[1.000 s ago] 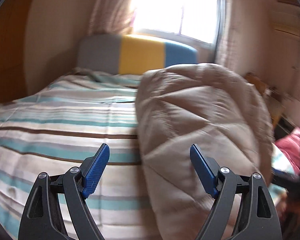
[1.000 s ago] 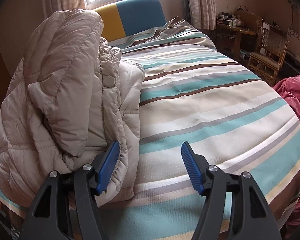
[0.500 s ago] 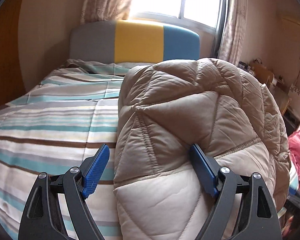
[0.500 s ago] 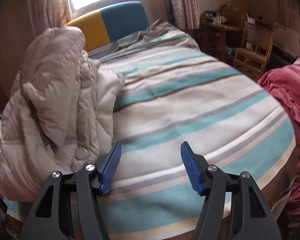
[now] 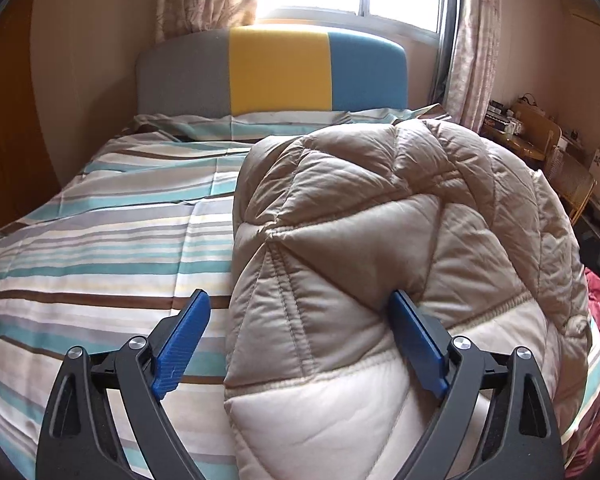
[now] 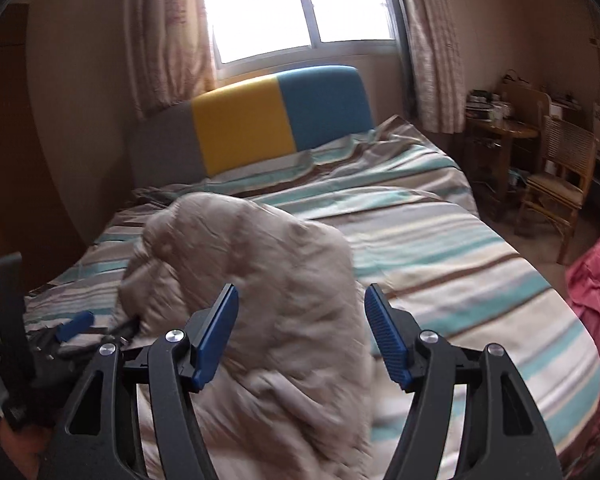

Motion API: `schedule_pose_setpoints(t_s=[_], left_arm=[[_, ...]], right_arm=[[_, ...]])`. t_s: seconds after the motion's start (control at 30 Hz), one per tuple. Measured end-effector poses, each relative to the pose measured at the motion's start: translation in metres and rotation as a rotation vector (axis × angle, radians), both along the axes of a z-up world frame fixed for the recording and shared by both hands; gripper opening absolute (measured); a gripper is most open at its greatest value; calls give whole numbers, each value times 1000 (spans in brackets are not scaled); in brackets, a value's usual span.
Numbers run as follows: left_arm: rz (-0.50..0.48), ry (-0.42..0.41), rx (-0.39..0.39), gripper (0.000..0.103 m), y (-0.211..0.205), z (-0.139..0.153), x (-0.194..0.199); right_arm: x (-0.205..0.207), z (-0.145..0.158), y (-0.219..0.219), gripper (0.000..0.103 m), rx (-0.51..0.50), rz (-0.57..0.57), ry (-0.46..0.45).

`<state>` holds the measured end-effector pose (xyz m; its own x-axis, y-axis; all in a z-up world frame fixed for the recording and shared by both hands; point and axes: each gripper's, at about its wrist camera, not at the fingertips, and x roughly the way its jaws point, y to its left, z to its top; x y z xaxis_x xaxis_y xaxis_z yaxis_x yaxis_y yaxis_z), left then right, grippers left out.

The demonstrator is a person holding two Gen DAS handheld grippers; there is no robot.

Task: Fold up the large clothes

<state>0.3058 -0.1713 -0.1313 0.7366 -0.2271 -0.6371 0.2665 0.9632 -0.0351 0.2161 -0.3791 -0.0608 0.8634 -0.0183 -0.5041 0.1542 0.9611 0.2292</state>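
The left gripper (image 5: 300,340) is spread wide and opening; the beige quilted jacket (image 5: 400,240) is touched by its right pad only. The right gripper (image 6: 300,336) is also opening, above the jacket without pinching it. The jacket is bunched on the striped bed (image 5: 100,240), its long axis toward the headboard (image 5: 276,72).

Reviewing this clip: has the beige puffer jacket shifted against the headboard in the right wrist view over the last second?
Yes. The beige puffer jacket now sits low and central, below the headboard, instead of towering at the left edge.
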Motion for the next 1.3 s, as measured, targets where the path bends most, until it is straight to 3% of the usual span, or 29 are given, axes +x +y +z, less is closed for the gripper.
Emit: schedule_pose_setpoints(t_s=[0.23, 0.47, 0.63, 0.83, 1.03, 1.3], left_arm=[[53, -12, -26, 90, -12, 9, 9], [54, 4, -27, 96, -31, 8, 29], [8, 37, -44, 100, -48, -10, 43], [-29, -6, -36, 100, -58, -31, 45], [-40, 13, -114, 100, -44, -54, 58], [-21, -24, -127, 100, -46, -63, 56]], right_arm=[[63, -5, 15, 62, 52, 35, 15], [109, -33, 1, 56, -48, 40, 88], [116, -66, -16, 56, -54, -4, 129], [123, -94, -31, 58, 5, -5, 173], [145, -113, -33, 59, 40, 10, 225], [156, -125, -32, 60, 30, -3, 207]])
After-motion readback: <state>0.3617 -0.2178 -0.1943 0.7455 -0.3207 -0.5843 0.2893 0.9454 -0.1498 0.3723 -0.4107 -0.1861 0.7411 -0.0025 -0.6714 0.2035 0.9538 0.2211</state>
